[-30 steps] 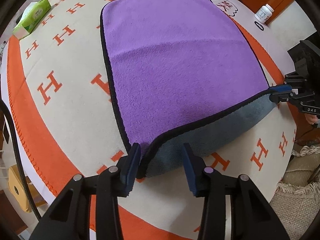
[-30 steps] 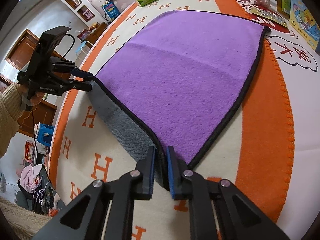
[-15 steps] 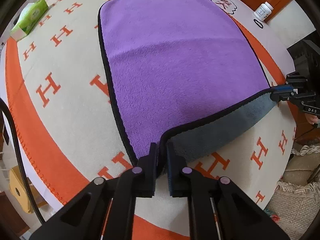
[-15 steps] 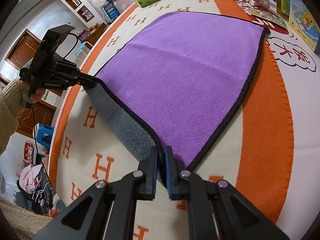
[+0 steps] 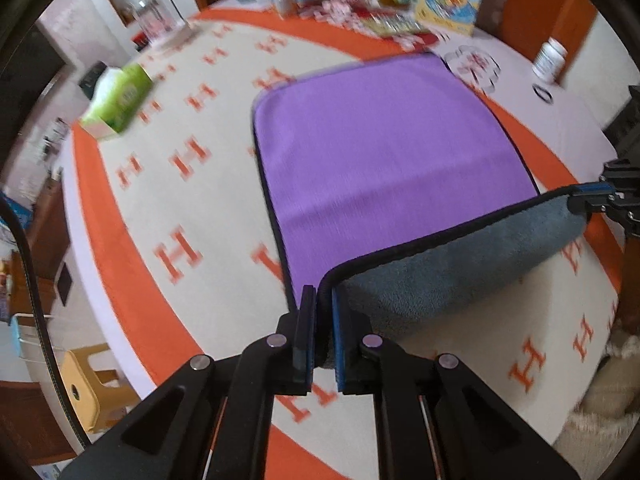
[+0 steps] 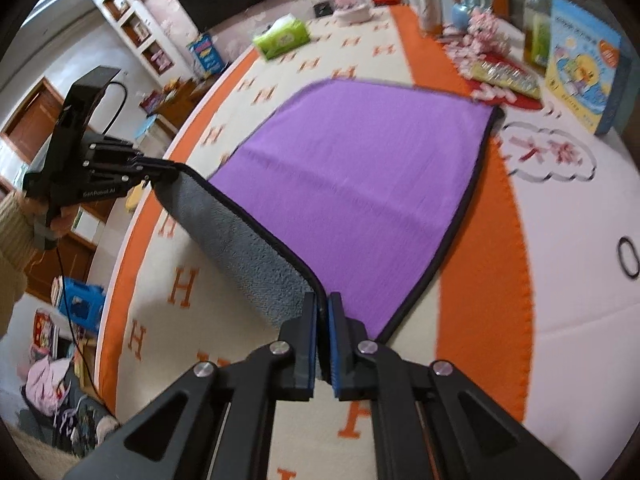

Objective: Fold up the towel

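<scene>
towel [image 5: 384,152] | purple top, grey underside | near edge lifted

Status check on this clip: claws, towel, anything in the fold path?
Left claw, right claw: each shut on a near towel corner. Near edge lifted, grey underside showing. Nothing on the purple face.

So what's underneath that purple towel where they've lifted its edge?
Under the raised edge of the towel you see its own grey underside and the cream cloth with orange H's. Whatever lies under the flat part stays covered.
</scene>
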